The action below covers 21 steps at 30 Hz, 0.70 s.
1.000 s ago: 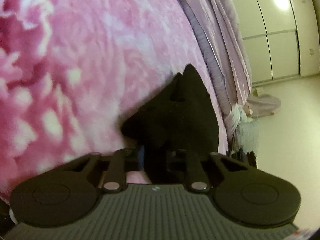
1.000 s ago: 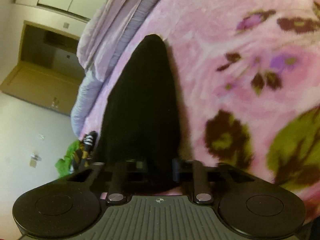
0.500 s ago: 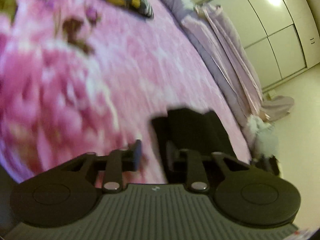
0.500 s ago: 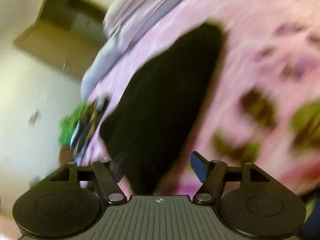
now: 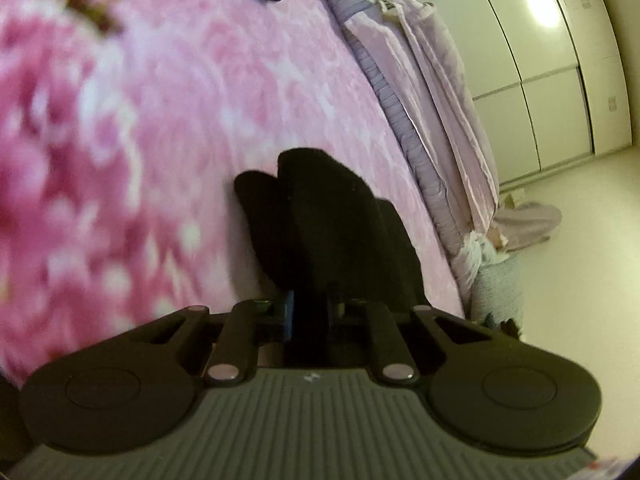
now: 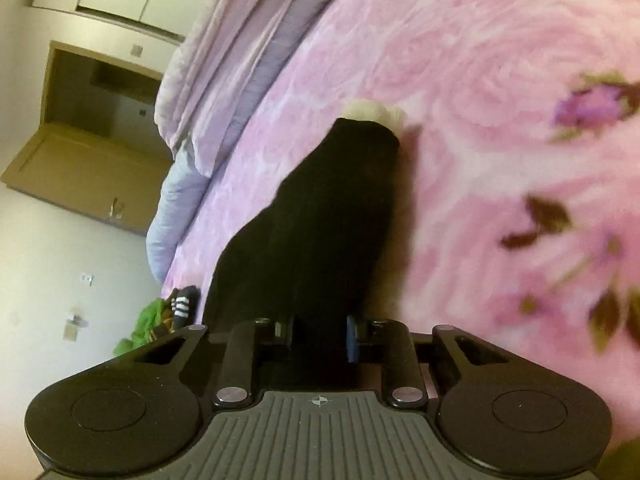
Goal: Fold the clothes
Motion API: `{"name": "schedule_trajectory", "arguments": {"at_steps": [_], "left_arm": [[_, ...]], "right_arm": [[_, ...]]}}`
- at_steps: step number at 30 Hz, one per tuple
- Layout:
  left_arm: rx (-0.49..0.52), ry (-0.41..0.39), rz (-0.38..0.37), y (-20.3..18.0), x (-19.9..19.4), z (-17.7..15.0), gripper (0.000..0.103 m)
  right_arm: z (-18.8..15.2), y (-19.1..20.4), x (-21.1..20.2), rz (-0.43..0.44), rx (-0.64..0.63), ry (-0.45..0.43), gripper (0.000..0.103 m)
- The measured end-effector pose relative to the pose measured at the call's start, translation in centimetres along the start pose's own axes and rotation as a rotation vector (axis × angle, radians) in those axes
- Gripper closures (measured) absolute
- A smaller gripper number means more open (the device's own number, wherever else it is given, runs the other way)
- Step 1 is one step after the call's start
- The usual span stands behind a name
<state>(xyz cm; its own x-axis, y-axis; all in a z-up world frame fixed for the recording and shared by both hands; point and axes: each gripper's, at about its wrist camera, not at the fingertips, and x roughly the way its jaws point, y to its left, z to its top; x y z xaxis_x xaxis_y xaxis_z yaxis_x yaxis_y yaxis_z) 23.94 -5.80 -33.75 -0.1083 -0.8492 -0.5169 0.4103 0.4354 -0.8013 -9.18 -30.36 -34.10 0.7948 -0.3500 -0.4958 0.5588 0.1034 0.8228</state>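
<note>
So the black garment [image 5: 332, 216] has been re-gripped on both ends. Half a second back both claws were seen spread apart with the cloth loose between or beside the fingers; now the left claw [image 5: 310, 312] is closed down on a bunched edge of it, and the right claw [image 6: 320, 332] is pinched on the other end, with only a narrow strip of fabric left between its jaws.

The garment is laid out on the pink floral blanket [image 5: 168, 92], close to the blanket's edge where the lilac quilt [image 5: 432, 92] is draped over the side of the bed. In the right wrist view a pale fluffy bit [image 6: 374, 112] can be seen poking out at the far end of the garment; what it is can't be told. Striped clothes [image 6: 182, 304] are piled past the near corner of the blanket.

What this probably means: a fresh grip has been taken for the next fold, so the cloth is likely about to be lifted and doubled over. The bunching near the left claw might need smoothing.
</note>
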Motion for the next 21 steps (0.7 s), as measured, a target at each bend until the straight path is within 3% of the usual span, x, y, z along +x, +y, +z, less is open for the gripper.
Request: {"name": "schedule_trajectory", "arguments": {"at_steps": [6,8,9,11,13,15,18,21], "left_arm": [[0.162,-0.071,0.089,-1.0,1.2,5.7,0.093],[0.221,-0.078,0.137,-1.5,2.1,7.1,0.094],[0.227,-0.070,0.141,-1.5,2.2,7.5,0.094],[0.233,-0.063,0.134,-1.5,1.8,7.9,0.093],[0.253,-0.060,0.121,-1.5,1.1,7.9,0.092],[0.248,-0.047,0.090,-1.6,0.9,8.1,0.080],[0.244,-0.027,0.069,-1.8,1.6,8.5,0.067],[0.243,0.003,0.063,-2.0,3.1,8.8,0.064]], "right_arm": [[-7.3,1.8,-2.0,0.012,0.057,0.043,0.085],[-8.8,3.2,-2.2,0.006,-0.039,0.078,0.077],[-8.9,3.8,-2.7,-0.018,-0.097,0.080,0.065],[-8.3,4.8,-4.0,-0.111,-0.237,0.079,0.051],[-7.1,4.7,-6.2,-0.168,-0.333,0.000,0.049],[-5.3,4.6,-7.5,-0.212,-0.383,-0.064,0.047],[-1.2,4.9,-6.7,-0.181,-0.417,-0.088,0.042],[2.0,5.5,-2.5,-0.093,-0.409,0.011,0.041]]}}
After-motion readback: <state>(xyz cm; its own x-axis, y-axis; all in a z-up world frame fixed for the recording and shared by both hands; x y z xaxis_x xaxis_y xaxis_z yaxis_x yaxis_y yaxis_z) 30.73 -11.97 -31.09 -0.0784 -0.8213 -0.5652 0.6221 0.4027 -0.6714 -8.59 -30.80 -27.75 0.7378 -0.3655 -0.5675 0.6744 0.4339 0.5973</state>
